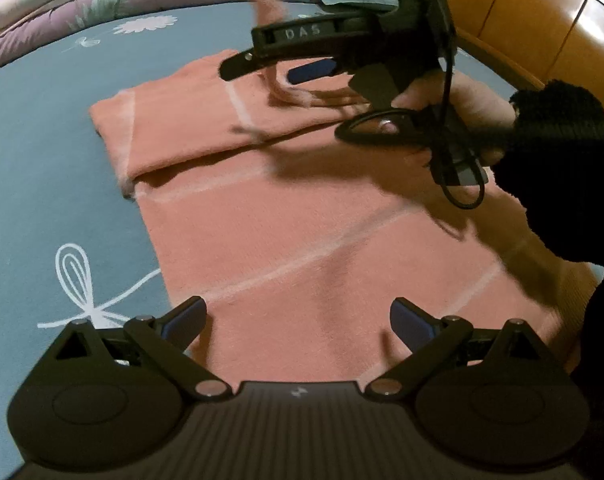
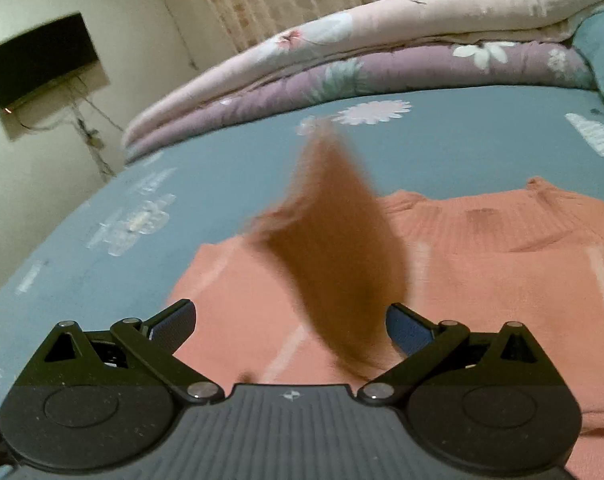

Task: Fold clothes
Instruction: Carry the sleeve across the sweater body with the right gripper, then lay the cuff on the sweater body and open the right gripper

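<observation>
Bedsheet (image 1: 42,168) under sweater (image 1: 302,232); left gripper (image 1: 298,320) wide open, empty.

teal flowery bed sheet (image 1: 42,184) covering the bed, pink sweater (image 1: 302,232) lying flat on it, folded quilts (image 2: 341,60) sitting along the far edge

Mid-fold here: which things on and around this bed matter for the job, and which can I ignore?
Matters:
pink sweater
loose sleeve flap, blurred, between the open jaws
left gripper
right gripper

Ignore:
folded quilts
teal bedsheet
wall TV
wooden headboard
</observation>
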{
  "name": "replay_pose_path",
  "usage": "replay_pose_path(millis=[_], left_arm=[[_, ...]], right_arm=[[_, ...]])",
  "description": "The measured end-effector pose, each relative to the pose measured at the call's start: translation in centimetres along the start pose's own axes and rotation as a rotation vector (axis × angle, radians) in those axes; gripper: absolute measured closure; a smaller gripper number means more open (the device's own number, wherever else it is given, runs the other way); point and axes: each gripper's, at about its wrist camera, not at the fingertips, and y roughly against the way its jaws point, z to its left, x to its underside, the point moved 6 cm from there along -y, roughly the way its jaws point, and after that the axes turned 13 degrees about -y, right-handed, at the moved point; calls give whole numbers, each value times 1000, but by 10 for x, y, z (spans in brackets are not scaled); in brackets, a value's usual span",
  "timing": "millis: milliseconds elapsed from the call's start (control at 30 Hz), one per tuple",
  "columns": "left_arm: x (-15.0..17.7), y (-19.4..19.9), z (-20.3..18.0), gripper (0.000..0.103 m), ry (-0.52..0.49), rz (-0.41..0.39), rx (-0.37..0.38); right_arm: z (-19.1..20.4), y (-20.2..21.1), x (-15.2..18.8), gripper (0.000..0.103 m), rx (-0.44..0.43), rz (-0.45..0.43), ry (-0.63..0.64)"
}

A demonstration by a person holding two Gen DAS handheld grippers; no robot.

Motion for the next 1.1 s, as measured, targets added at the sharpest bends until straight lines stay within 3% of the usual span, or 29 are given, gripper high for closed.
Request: replay_pose_path(millis=[200, 333, 467, 567, 600, 633, 900, 1100], left_arm=[[3, -2, 2, 5, 7, 3, 7], [4, -2, 2, 5, 7, 4, 10], [5, -2, 4, 5, 11, -1, 9], [6, -2, 4, 5, 18, -6, 9], [6, -2, 5, 5, 20, -7, 9], [7, -2, 5, 5, 22, -8, 9], [6, -2, 6, 5, 20, -7, 6], [3, -1, 8, 5, 7, -1, 3]], right_arm=[[3, 0, 9, 9, 139, 9, 222], [21, -7, 28, 31, 227, 26, 479], [31, -17, 40, 43, 306, 37, 664], [35, -22, 40, 66, 331, 55, 714], [36, -22, 39, 81, 325, 65, 714], [37, -23, 39, 84, 327, 68, 711], [57, 0, 39, 87, 294, 50, 729], [49, -5, 60, 81, 266, 144, 773]])
